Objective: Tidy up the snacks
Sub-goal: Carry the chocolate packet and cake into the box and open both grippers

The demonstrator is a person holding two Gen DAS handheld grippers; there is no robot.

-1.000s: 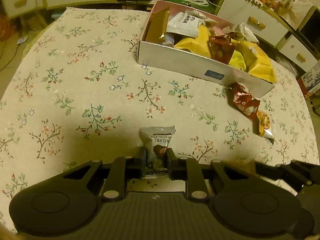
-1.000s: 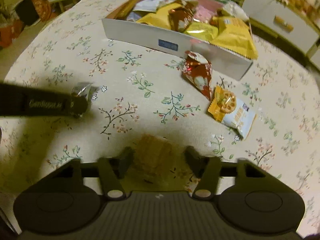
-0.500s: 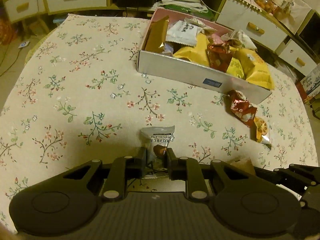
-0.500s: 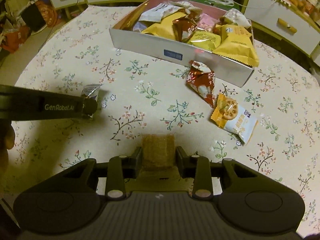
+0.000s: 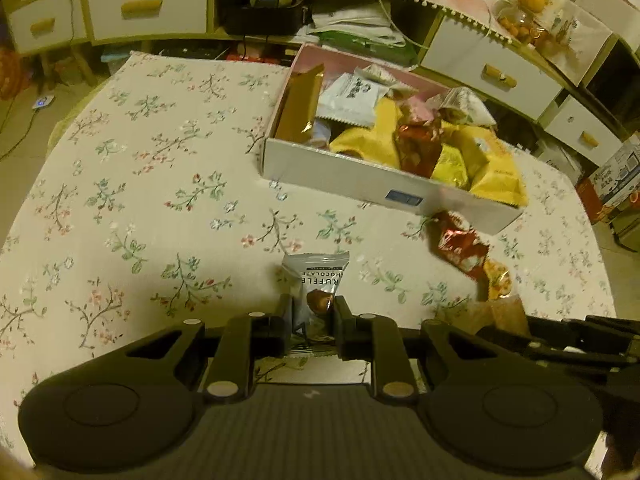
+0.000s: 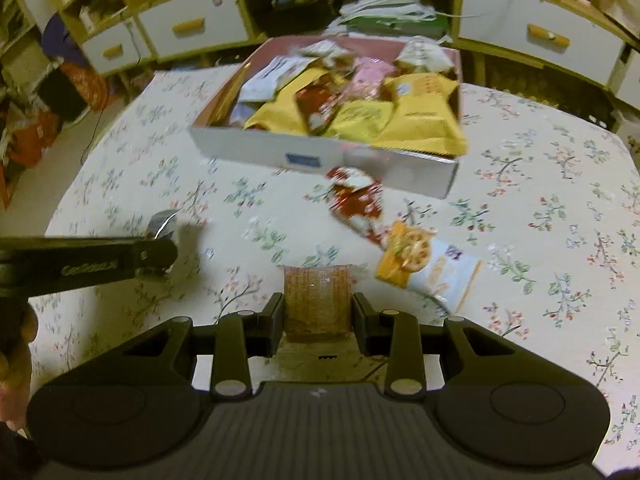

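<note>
- From the left wrist view, the left gripper (image 5: 311, 316) has its jaws narrow and clamped on a grey chocolate truffle packet (image 5: 318, 280), which stands up between the pads above the floral tablecloth (image 5: 120, 200).
- At about one o'clock from that packet sits the white cardboard box (image 5: 360, 178), well apart from it, heaped with snacks: a gold foil bar (image 5: 300, 104) leaning at its left end, a white sachet (image 5: 352, 98) beside that, yellow bags (image 5: 492, 172) and a red foil packet (image 5: 416, 148) toward the right end.
- A yellow bag hangs over the box's near right corner.
- At two o'clock from the left gripper, a red snack packet (image 5: 456, 240) lies on the cloth just in front of the box wall, with an orange-and-white cracker packet (image 5: 496, 280) just beside it.
- Further right, the right gripper (image 6: 317, 316) has its jaws pressed on a brown wafer packet (image 6: 318, 292), lifted clear of the cloth.
- In the right wrist view the left gripper's arm crosses at nine o'clock, and the cracker packet lies at two o'clock, close to the right finger.
- White drawer units (image 6: 192, 26) with yellow handles stand behind the table at twelve o'clock.
</note>
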